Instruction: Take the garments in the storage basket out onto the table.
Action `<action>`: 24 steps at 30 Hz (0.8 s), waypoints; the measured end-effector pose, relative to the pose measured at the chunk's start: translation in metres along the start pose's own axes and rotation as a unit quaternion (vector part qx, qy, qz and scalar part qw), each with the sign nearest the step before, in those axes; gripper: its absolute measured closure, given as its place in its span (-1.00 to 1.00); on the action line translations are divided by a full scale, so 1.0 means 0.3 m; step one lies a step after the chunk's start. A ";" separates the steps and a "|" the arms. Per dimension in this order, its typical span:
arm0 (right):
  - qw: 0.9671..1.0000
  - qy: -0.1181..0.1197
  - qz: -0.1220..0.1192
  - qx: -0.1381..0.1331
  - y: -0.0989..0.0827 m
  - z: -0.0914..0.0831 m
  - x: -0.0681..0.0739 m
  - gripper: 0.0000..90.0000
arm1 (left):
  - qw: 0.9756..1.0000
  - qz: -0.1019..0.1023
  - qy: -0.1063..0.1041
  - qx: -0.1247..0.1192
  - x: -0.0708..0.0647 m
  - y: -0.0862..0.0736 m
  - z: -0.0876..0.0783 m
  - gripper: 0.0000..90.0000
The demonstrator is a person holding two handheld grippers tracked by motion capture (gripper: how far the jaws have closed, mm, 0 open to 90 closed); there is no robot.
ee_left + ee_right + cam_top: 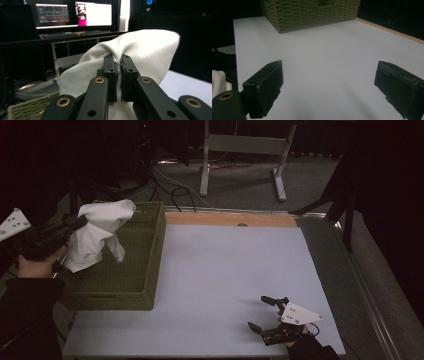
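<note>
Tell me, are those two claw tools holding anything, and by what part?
The left gripper is shut on a white cloth, pinching a bunched fold near its top, so it hangs over the green basket. The right gripper is open and holds nothing.

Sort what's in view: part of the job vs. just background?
In play:
- white cloth, pinched in the left gripper
- green woven basket under it
- right gripper, open over the table

Background:
- monitors
- grey desk frame
- floor cables
</note>
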State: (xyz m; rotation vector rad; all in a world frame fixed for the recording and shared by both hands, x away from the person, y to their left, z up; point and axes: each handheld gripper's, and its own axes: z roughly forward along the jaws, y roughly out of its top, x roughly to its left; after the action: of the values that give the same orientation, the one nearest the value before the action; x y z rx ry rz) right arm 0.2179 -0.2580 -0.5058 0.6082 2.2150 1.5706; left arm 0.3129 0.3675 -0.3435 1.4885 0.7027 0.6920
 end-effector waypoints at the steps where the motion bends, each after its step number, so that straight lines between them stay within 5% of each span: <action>1: 1.000 0.000 0.001 0.000 0.000 -0.001 0.000 -0.81 | 1.000 -0.001 -0.005 -0.009 -0.003 0.007 -0.004 0.91; 12: 1.000 -0.001 -0.004 0.002 -0.001 0.001 0.000 -0.81 | 0.998 0.000 -0.033 -0.055 -0.053 0.087 -0.009 0.91; 24: 1.000 -0.002 -0.002 0.002 0.000 -0.003 0.000 -0.81 | 0.996 0.012 -0.061 -0.067 -0.128 0.175 0.057 0.91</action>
State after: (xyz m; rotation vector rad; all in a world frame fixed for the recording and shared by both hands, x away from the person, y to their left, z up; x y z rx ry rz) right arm 0.2175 -0.2587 -0.5054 0.6057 2.2161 1.5622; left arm 0.3031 0.3257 -0.2919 1.4047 0.5356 0.6469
